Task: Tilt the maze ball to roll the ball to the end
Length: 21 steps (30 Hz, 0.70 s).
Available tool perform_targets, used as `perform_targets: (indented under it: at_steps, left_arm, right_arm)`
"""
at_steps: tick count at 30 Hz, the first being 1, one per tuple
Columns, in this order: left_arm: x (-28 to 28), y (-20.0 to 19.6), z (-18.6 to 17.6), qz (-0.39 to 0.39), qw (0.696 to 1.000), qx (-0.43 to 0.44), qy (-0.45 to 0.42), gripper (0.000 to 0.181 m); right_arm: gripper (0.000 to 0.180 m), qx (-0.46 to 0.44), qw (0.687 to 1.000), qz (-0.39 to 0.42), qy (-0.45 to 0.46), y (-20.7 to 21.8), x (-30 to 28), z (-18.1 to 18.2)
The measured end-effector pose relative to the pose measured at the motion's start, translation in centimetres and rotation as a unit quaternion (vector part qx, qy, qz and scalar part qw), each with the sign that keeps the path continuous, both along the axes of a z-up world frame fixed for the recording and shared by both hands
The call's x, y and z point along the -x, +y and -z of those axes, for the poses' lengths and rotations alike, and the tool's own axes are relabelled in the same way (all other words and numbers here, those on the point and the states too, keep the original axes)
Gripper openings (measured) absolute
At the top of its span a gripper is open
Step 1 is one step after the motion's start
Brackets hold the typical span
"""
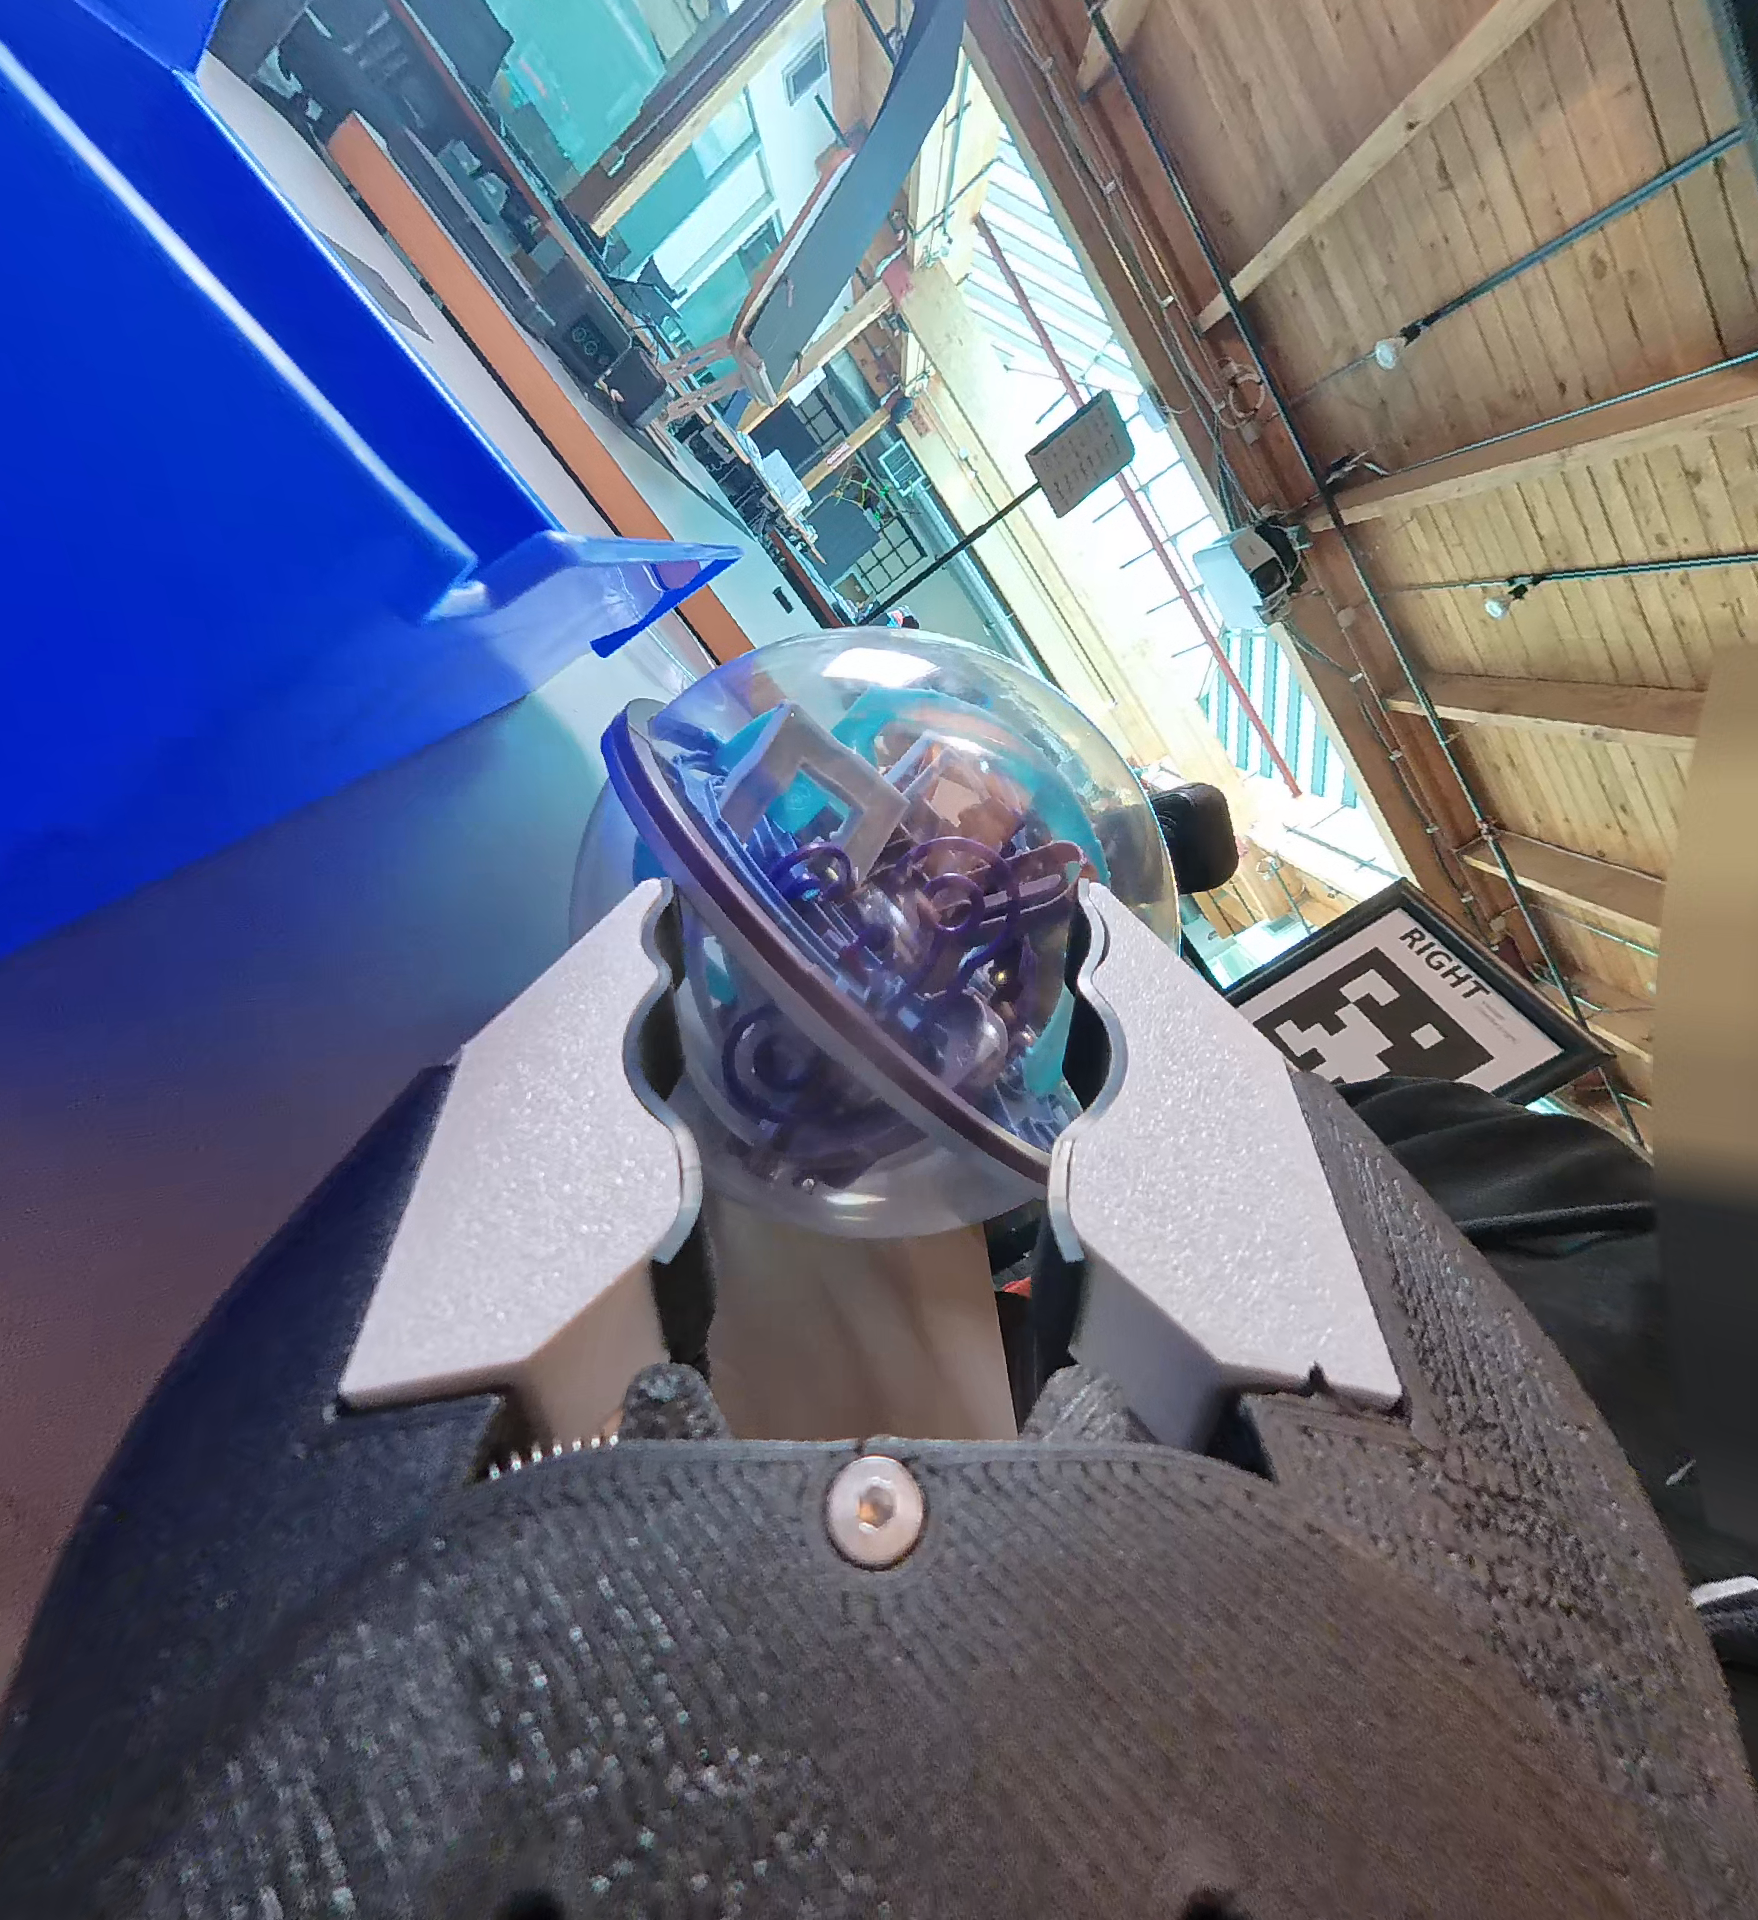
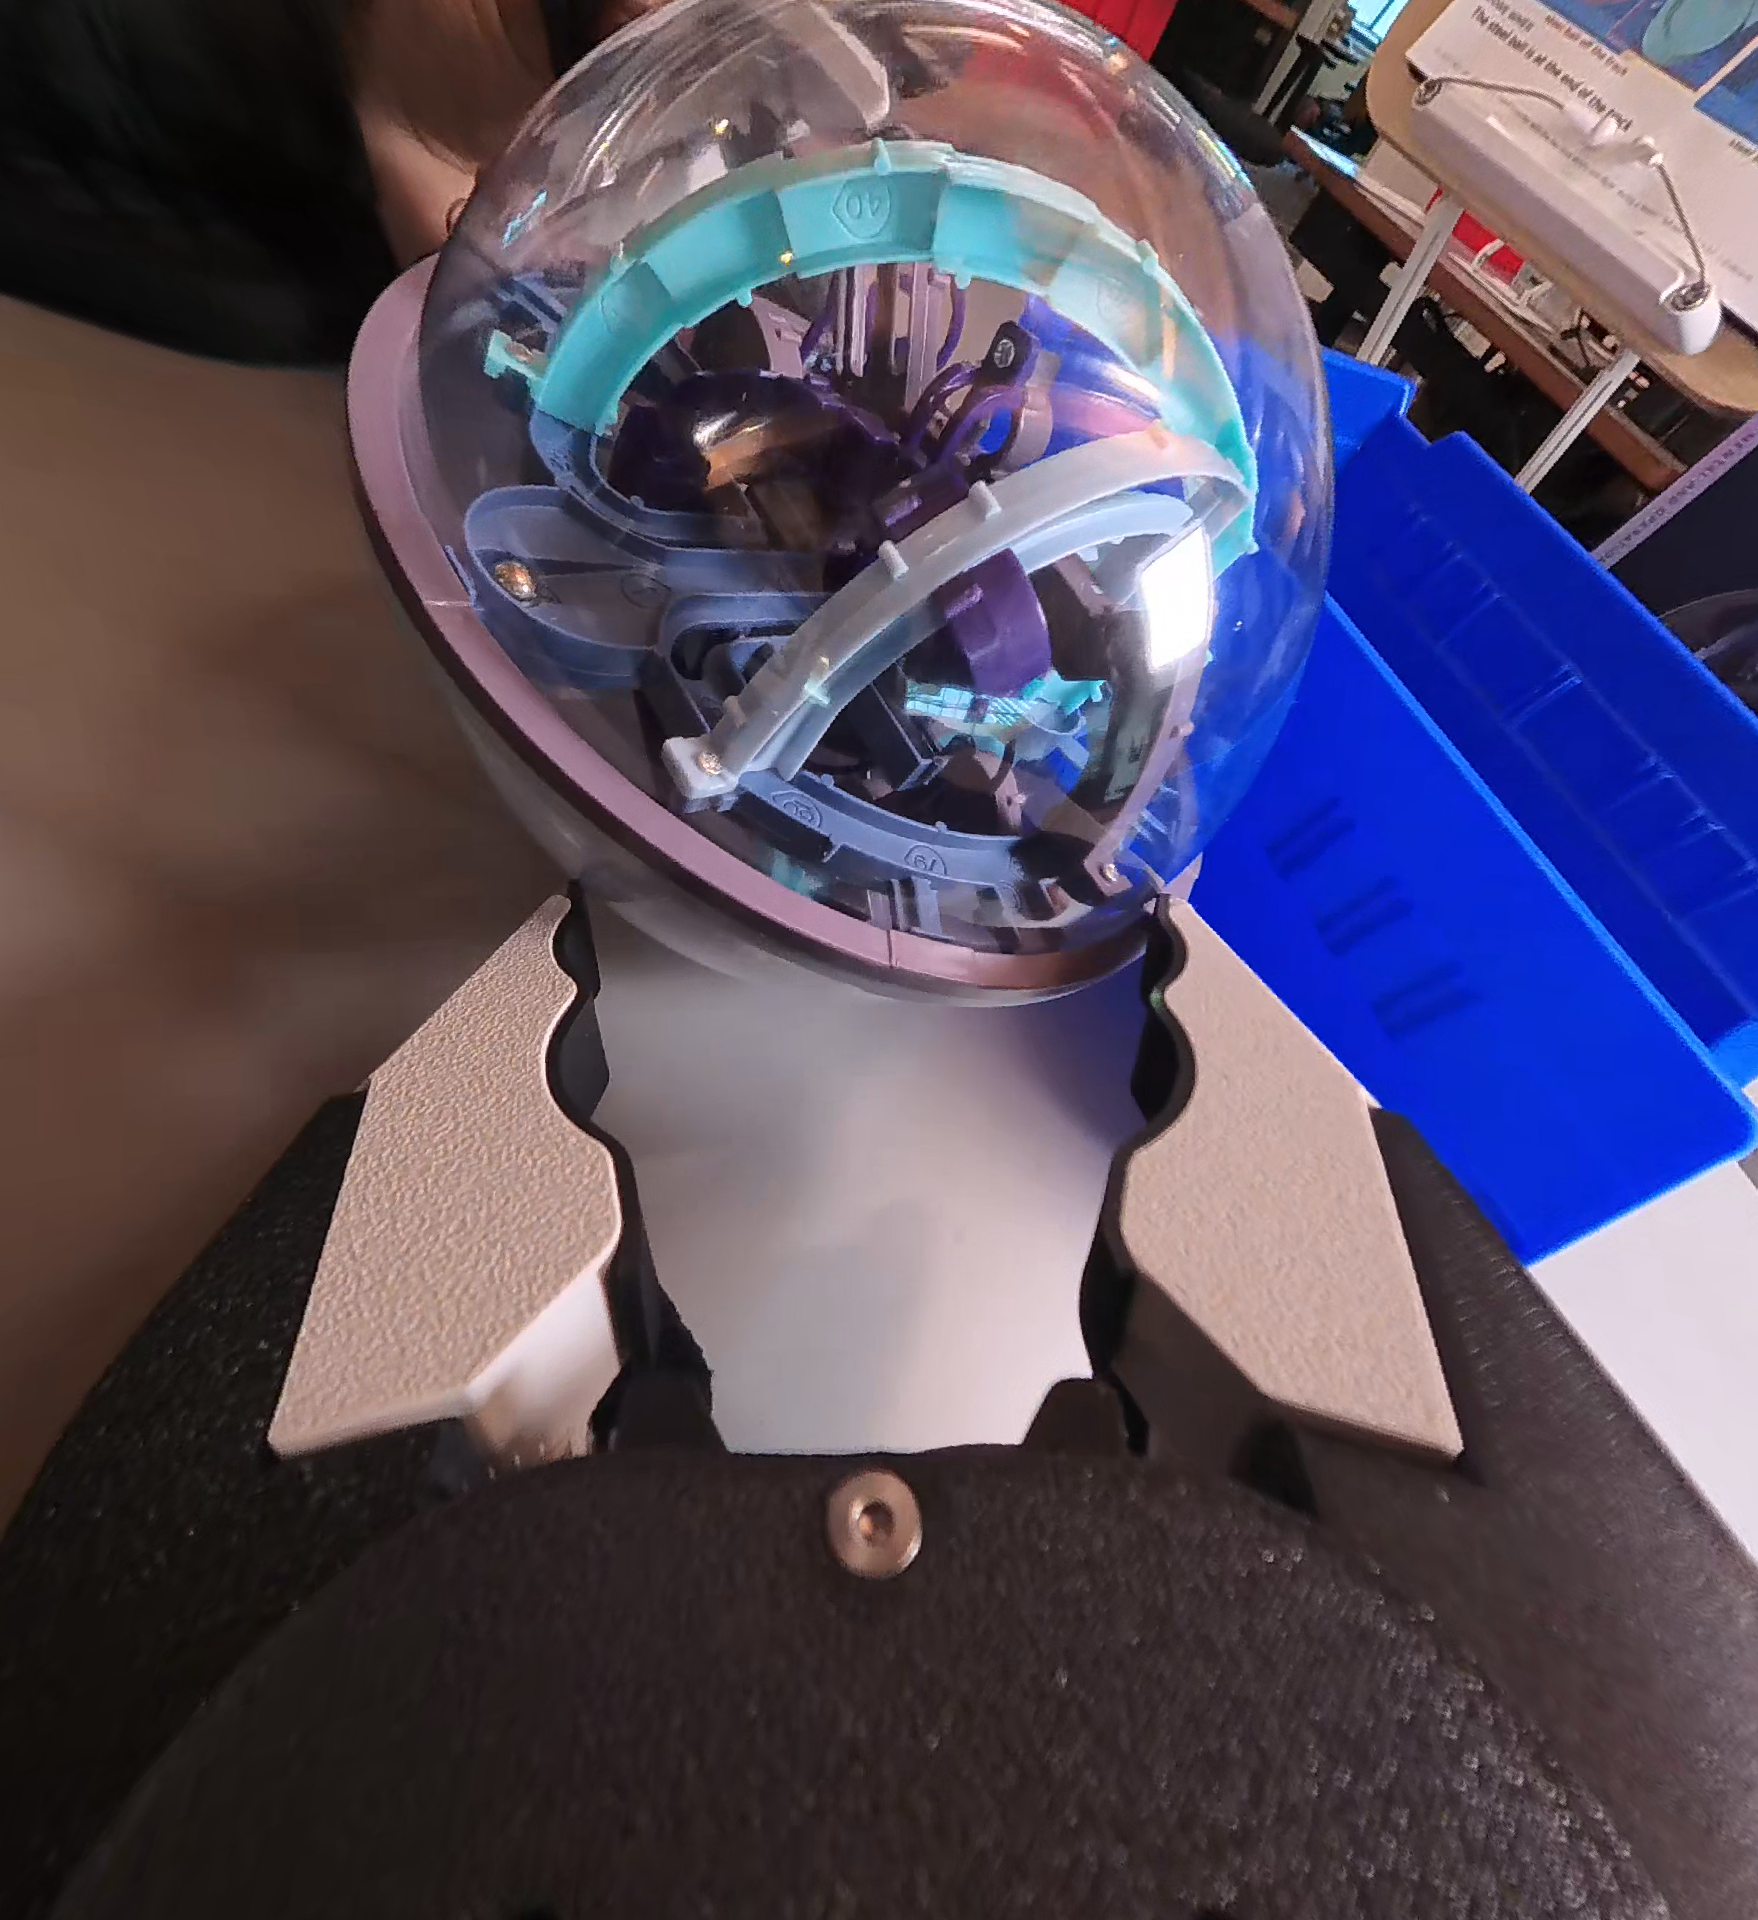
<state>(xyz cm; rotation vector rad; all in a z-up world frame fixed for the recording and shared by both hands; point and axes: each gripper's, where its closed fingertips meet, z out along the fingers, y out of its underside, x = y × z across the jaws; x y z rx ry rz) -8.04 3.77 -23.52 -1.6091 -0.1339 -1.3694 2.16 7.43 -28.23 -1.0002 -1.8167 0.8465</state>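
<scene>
In the left wrist view, the left gripper (image 1: 870, 1023) is clamped on the maze ball (image 1: 870, 935): both grey fingers (image 1: 542, 1132) press against opposite sides of the clear sphere, which sits between their notched inner faces. The sphere's dark equator ring runs diagonally from upper left to lower right, so the ball is tilted. Purple loops and grey and teal track sections are visible inside. A blue bin (image 1: 179, 468) lies to the left, resting on a grey table surface (image 1: 231, 1039). A framed black-and-white marker card (image 1: 1415, 1018) shows to the right, behind the ball. The wooden ceiling (image 1: 1477, 312) fills the upper right.

In the right wrist view, the right gripper (image 2: 864, 956) has its jaws spread apart, with the white table surface (image 2: 854, 1143) visible between them. The maze ball (image 2: 854, 520) sits just beyond the fingertips; whether the tips touch its rim cannot be determined. A small steel ball (image 2: 513, 575) rests on a pale blue track near the left edge of the sphere. The blue bin (image 2: 1477, 831) stands to the right.
</scene>
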Motion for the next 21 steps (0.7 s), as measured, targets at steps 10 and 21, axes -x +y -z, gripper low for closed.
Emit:
perform_targets:
  at_steps: [10,21]
  left_arm:
    - [0.00,-0.07,0.18,0.006,1.000,-0.002,-0.004,0.066]
    - [-0.26,-0.55,0.19,0.021,1.000,-0.013,0.000,0.054]
  right_arm:
    - [0.104,0.023,1.000,0.003,0.003,0.17,-0.39,-0.01]
    - [0.102,-0.002,1.000,0.001,0.014,-0.01,-0.72,0.18]
